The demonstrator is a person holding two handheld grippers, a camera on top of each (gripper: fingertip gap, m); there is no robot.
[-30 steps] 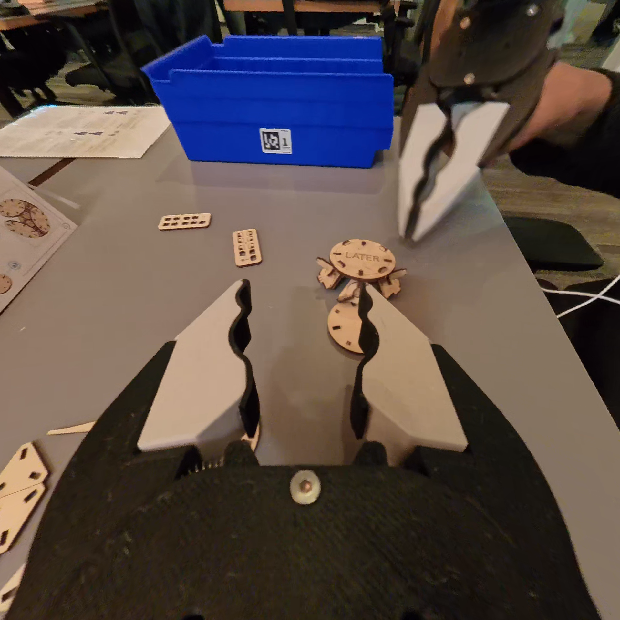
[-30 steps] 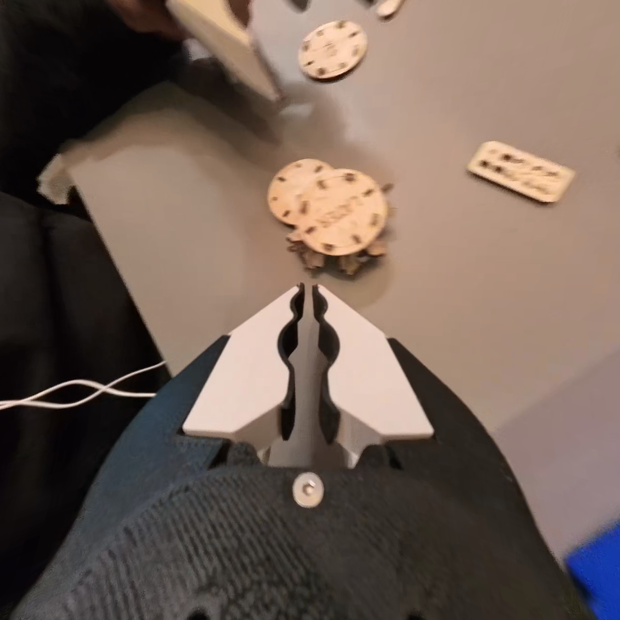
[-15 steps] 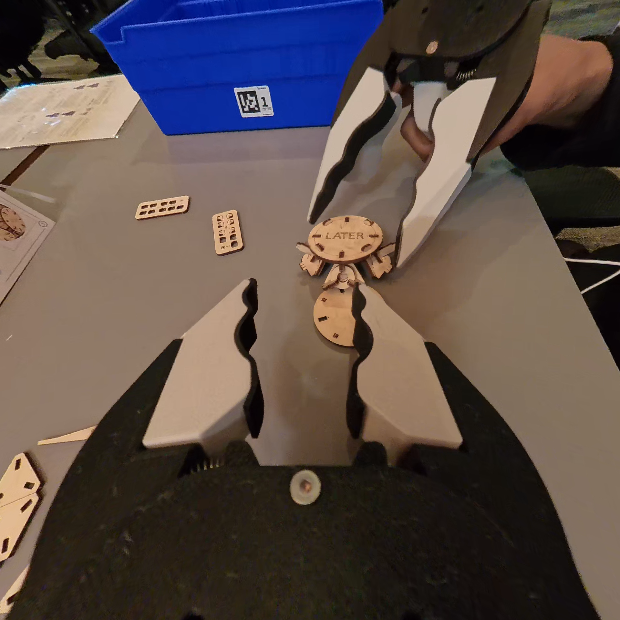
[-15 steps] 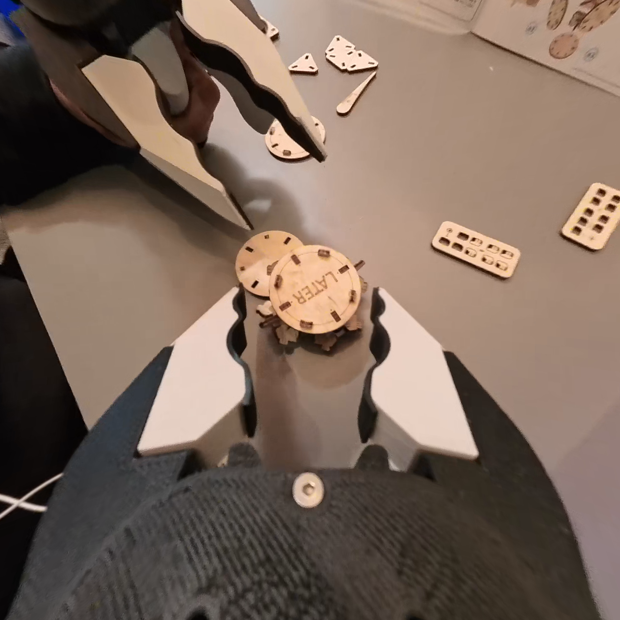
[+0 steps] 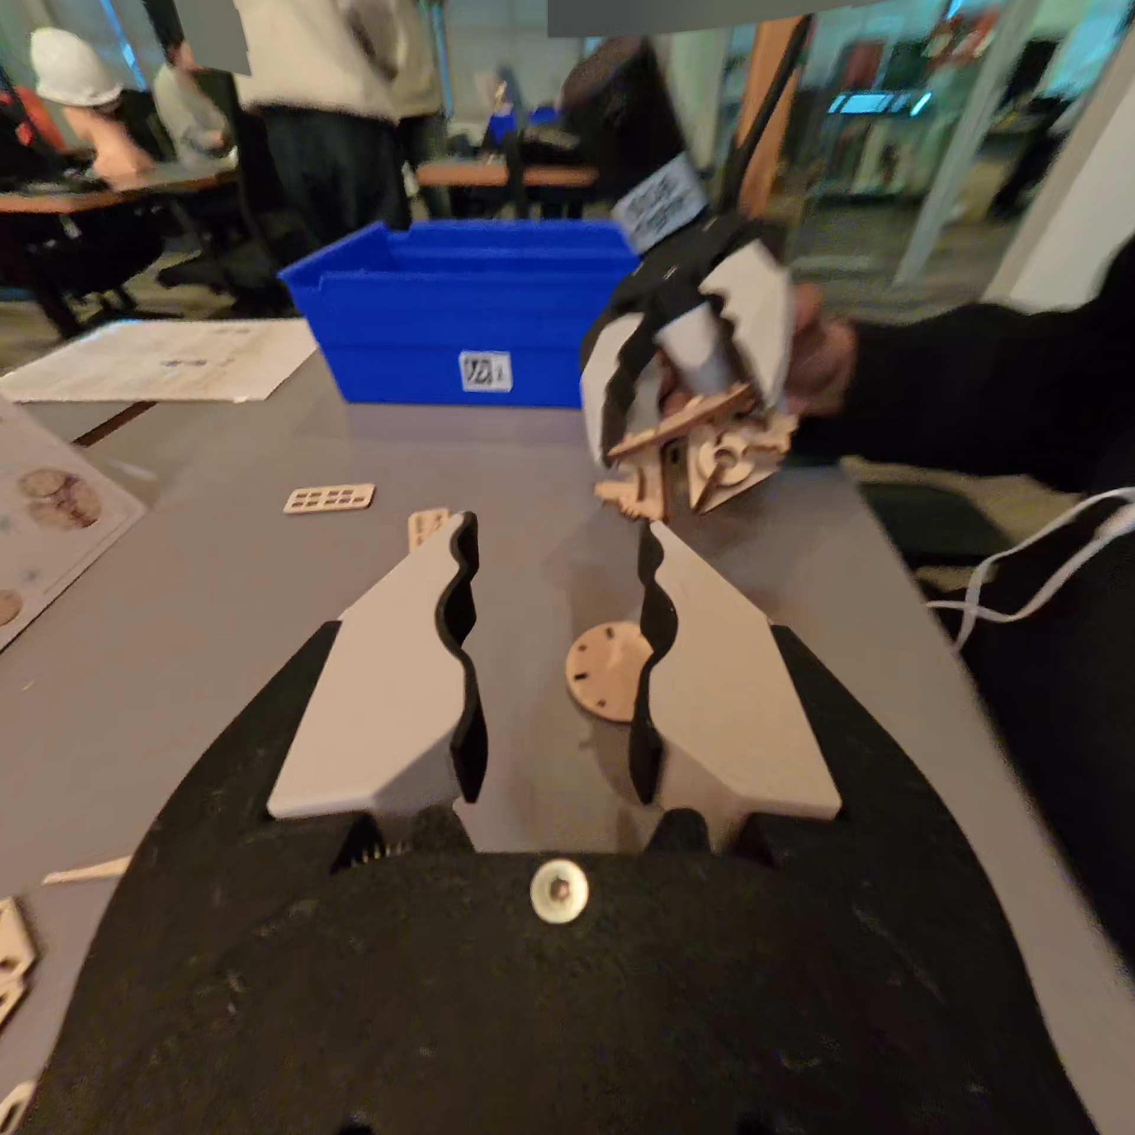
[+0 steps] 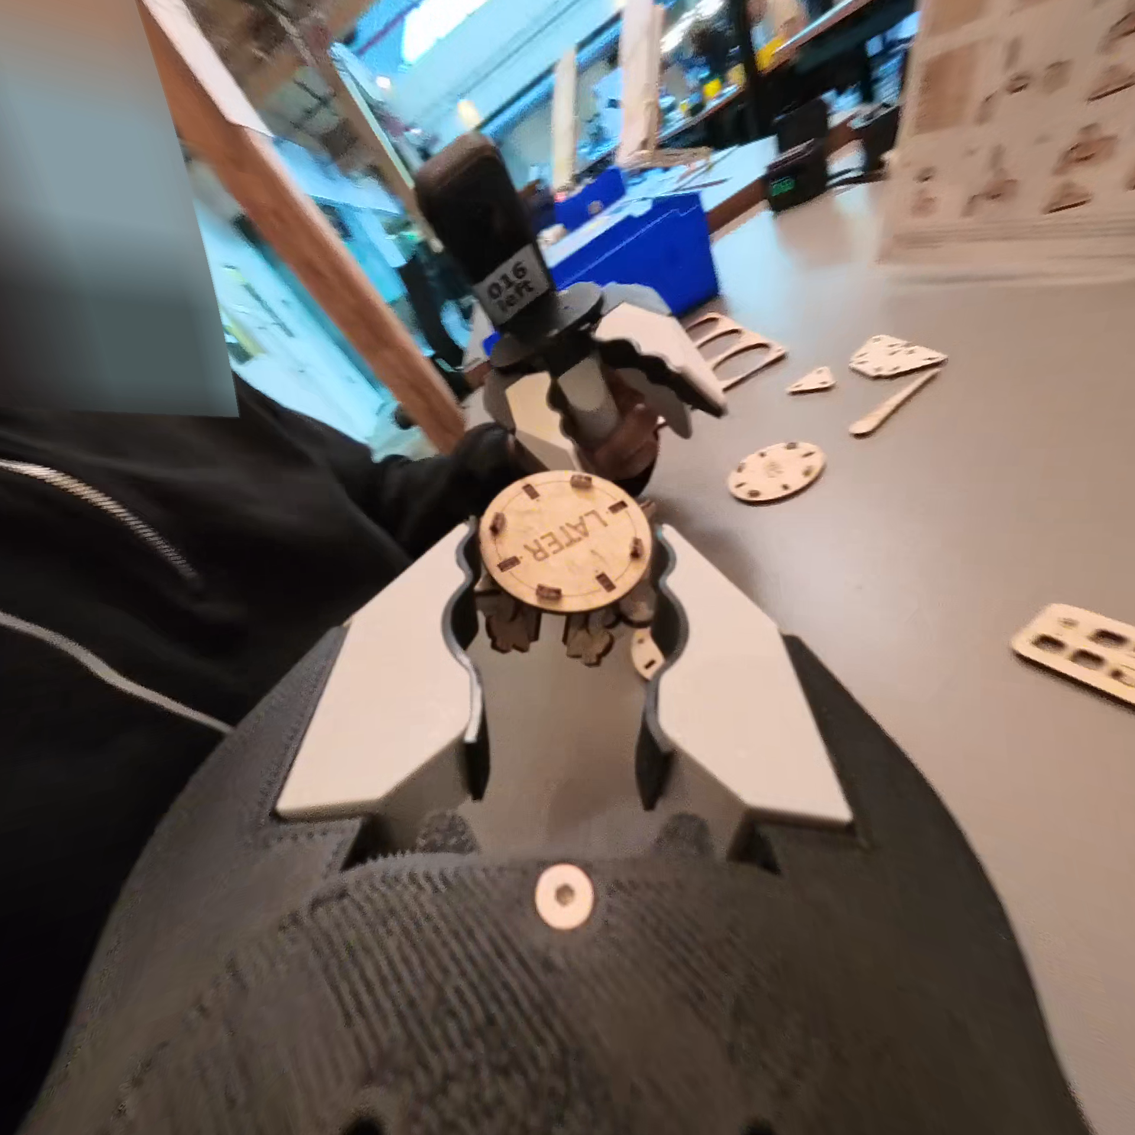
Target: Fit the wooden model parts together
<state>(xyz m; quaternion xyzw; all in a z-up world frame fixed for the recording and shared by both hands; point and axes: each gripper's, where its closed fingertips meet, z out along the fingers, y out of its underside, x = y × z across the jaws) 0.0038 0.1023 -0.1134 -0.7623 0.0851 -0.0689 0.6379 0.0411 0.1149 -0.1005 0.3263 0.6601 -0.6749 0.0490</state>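
My right gripper [image 6: 566, 535] is shut on a small wooden assembly [image 6: 553, 546], a round engraved disc with several leg pieces under it. Both pads press its sides, and it hangs tilted above the grey table [image 5: 215, 614]. In the left wrist view the right gripper [image 5: 688, 393] holds the assembly [image 5: 706, 454] just beyond my left fingertips. My left gripper [image 5: 557, 525] is open and empty, low over the table. A loose wooden disc [image 5: 605, 672] lies flat on the table, partly under the left gripper's right finger [image 5: 725, 645]. The disc also shows in the right wrist view [image 6: 777, 473].
A blue bin [image 5: 467, 307] stands at the far edge. Two slotted wooden plates [image 5: 328, 497] [image 5: 427, 528] lie left of centre. Paper sheets [image 5: 159, 362] are at the far left. More flat wooden parts [image 6: 897, 362] lie behind the left gripper. A white cable [image 5: 1044, 553] hangs off the right edge. My right fingertips sit around 5 cm from my left ones.
My right gripper opened around the wooden assembly, closed on it and lifted it off the table, tilting it. The loose disc stayed on the table. My left gripper's fingers narrowed a little.
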